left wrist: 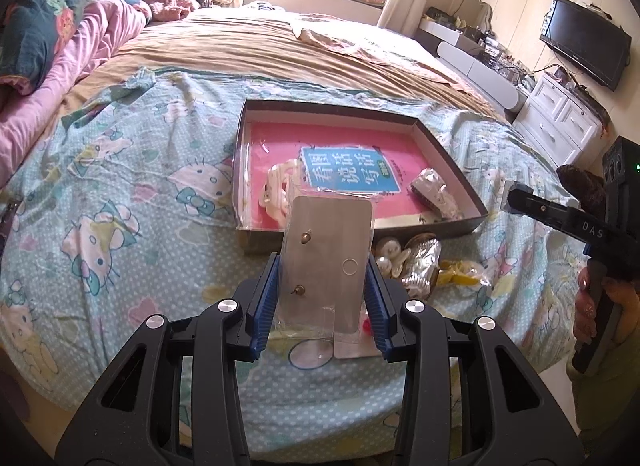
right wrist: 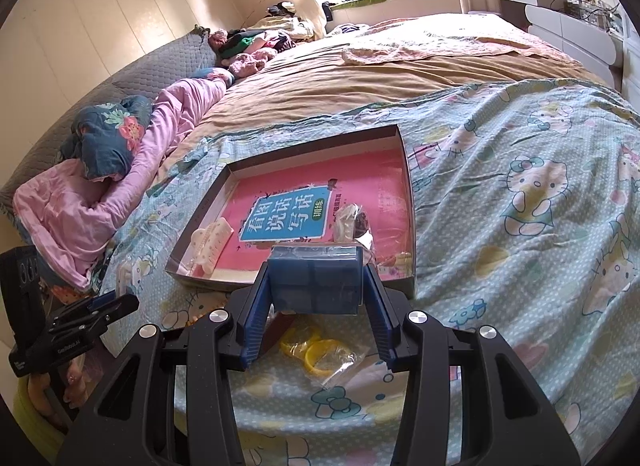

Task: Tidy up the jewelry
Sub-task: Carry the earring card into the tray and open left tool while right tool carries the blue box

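My left gripper (left wrist: 322, 286) is shut on an earring card (left wrist: 326, 258) in a clear sleeve, held upright in front of the shallow dark box (left wrist: 452, 153). My right gripper (right wrist: 318, 294) is shut on a blue block in plastic wrap (right wrist: 316, 280), held near the box's (right wrist: 410, 201) front edge. The box holds a pink book (right wrist: 288, 221), a white hair clip (right wrist: 210, 244) and a bagged piece (right wrist: 352, 221). Loose bagged jewelry lies in front of the box: pearl pieces (left wrist: 390, 260), a silver item (left wrist: 424, 266) and yellow rings (right wrist: 316, 352).
Everything lies on a bed with a Hello Kitty sheet (right wrist: 520, 205). Pink bedding (left wrist: 72, 77) and pillows lie on the left. White drawers (left wrist: 560, 121) and a TV (left wrist: 584, 41) stand on the right. The right gripper also shows in the left wrist view (left wrist: 516, 197).
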